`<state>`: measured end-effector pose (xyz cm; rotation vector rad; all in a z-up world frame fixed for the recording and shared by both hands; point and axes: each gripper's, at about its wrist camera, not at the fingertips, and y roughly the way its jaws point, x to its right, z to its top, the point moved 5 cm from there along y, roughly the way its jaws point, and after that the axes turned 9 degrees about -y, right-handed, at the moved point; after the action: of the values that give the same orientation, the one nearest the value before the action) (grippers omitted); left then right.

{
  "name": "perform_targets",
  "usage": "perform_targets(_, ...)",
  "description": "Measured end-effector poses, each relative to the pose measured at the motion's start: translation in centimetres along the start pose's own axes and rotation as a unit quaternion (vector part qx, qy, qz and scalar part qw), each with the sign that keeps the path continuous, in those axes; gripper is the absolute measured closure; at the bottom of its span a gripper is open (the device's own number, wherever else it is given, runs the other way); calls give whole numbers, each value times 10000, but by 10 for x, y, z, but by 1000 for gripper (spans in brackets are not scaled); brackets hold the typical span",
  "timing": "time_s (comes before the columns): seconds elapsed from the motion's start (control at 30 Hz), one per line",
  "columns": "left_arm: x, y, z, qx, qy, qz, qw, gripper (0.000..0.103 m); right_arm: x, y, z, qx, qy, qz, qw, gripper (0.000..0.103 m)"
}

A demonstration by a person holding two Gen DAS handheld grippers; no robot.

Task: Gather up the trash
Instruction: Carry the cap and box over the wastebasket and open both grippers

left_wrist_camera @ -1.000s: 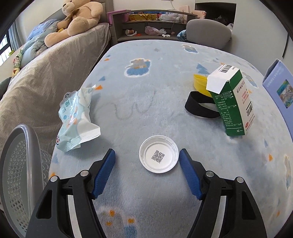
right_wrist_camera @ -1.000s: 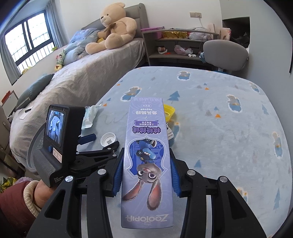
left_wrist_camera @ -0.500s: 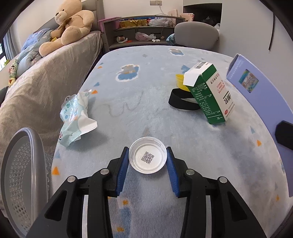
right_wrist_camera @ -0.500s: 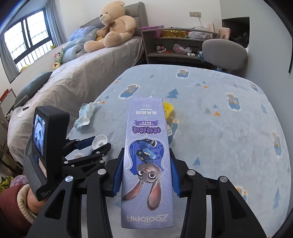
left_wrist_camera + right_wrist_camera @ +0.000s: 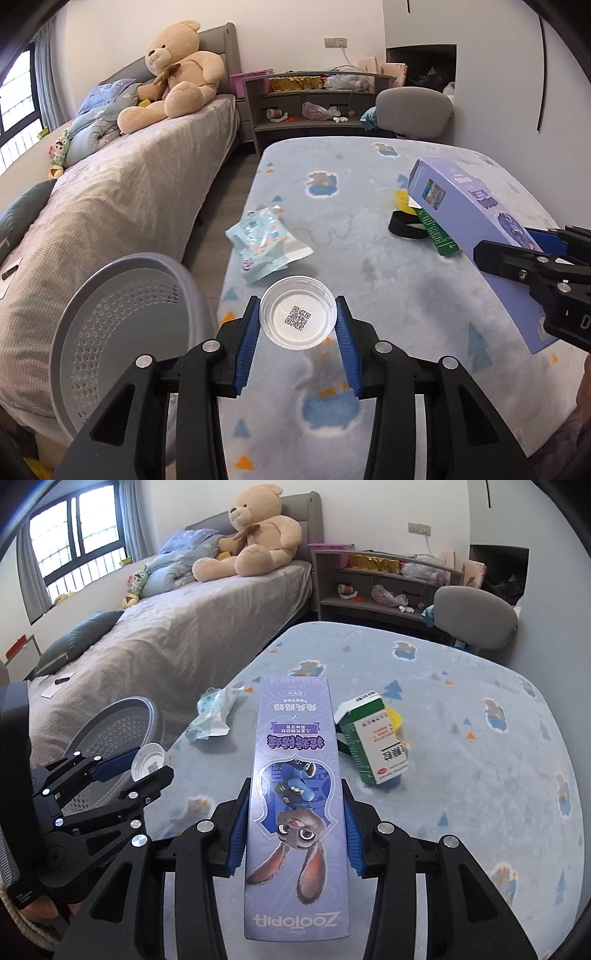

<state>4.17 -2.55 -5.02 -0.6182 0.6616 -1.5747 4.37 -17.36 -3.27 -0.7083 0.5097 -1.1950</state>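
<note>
A grey perforated plastic waste basket (image 5: 122, 325) stands at the far left, just beside the left edge of the light blue fleece-covered table (image 5: 388, 280) and left of the left gripper (image 5: 298, 325). That gripper's blue-padded fingers (image 5: 246, 347) are closed narrowly on a shallow, round clear plastic lid (image 5: 298, 318) with a printed square code in its middle; the lid is held above the table's near left edge. In the right wrist view the lid (image 5: 148, 762) appears over the basket's rim (image 5: 110, 734), though the angle makes that hard to confirm.

Just ahead of the left gripper, a crumpled pale blue wet-wipe packet (image 5: 264, 243) lies on the table. Further ahead and to its right, a black strap loop (image 5: 404, 227) lies flat, touching a small yellow dish (image 5: 400, 197) behind it.

To the right, the right gripper (image 5: 293, 830) clamps a long lilac cardboard box (image 5: 295, 794) printed with a cartoon rabbit, its fingers pressed against both long sides. The box points forward along the fingers and is lifted off the table. Just right of its far end, a green and white cardboard medicine box (image 5: 371, 744) stands tilted on the table, its white top flap open, with the yellow dish (image 5: 393, 716) just behind it.
</note>
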Motion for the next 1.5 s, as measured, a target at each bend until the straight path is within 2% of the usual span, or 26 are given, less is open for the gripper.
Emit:
perform_targets(0.47, -130, -52, 3, 310, -732, 727, 9942, 64, -107, 21, 29, 86, -559, 598, 9966, 60)
perform_targets(0.73, -187, -54, 4, 299, -1087, 1059, 9880, 64, -156, 33, 49, 108, -764, 931, 9927, 60)
perform_targets(1.07, -216, -39, 7, 273, -1312, 1080, 9851, 64, -197, 57, 71, 54, -958, 1313, 9867, 60)
perform_targets(1.5, -233, -17, -4, -30, -1613, 1155, 9801, 64, -221, 86, 69, -232, -1283, 1633, 9779, 60)
